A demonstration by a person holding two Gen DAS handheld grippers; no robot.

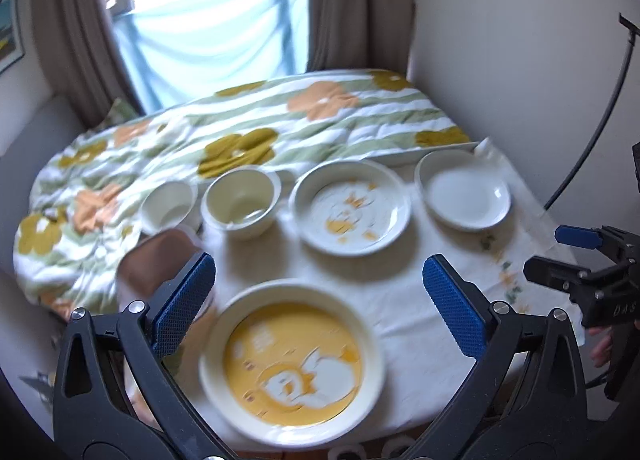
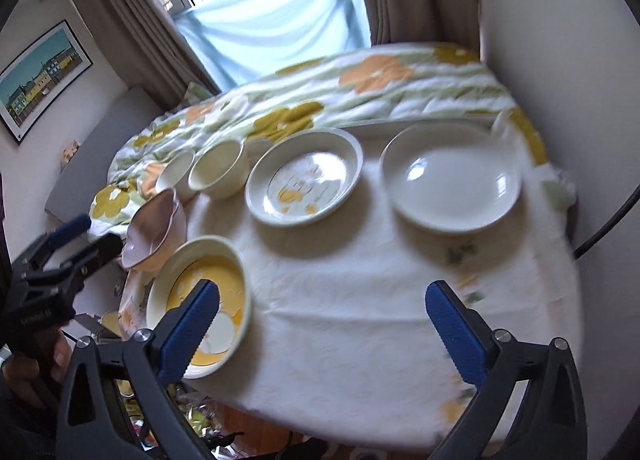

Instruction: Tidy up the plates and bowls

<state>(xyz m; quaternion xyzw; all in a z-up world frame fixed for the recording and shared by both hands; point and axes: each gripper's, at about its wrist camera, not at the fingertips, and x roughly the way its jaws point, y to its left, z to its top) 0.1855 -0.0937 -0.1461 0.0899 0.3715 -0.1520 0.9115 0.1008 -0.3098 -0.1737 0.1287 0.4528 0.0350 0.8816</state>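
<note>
A yellow cartoon plate [image 1: 294, 366] [image 2: 202, 304] lies near the table's front left. Behind it stand a plate with an orange print [image 1: 351, 208] [image 2: 305, 176], a plain white plate [image 1: 466, 191] [image 2: 452, 179], a cream bowl [image 1: 241, 203] [image 2: 216, 168], a smaller white bowl [image 1: 169, 205] [image 2: 175, 171] and a pink-brown bowl [image 1: 158, 264] [image 2: 156, 227]. My left gripper [image 1: 320, 292] is open above the yellow plate. My right gripper [image 2: 322, 322] is open over bare cloth; it also shows in the left wrist view [image 1: 560, 256].
The dishes rest on a white tablecloth [image 2: 360, 300] beside a flowered quilt [image 1: 240, 131]. A white wall [image 1: 520, 39] stands at the right, a window with brown curtains behind. A black cable [image 1: 600, 131] hangs at the right.
</note>
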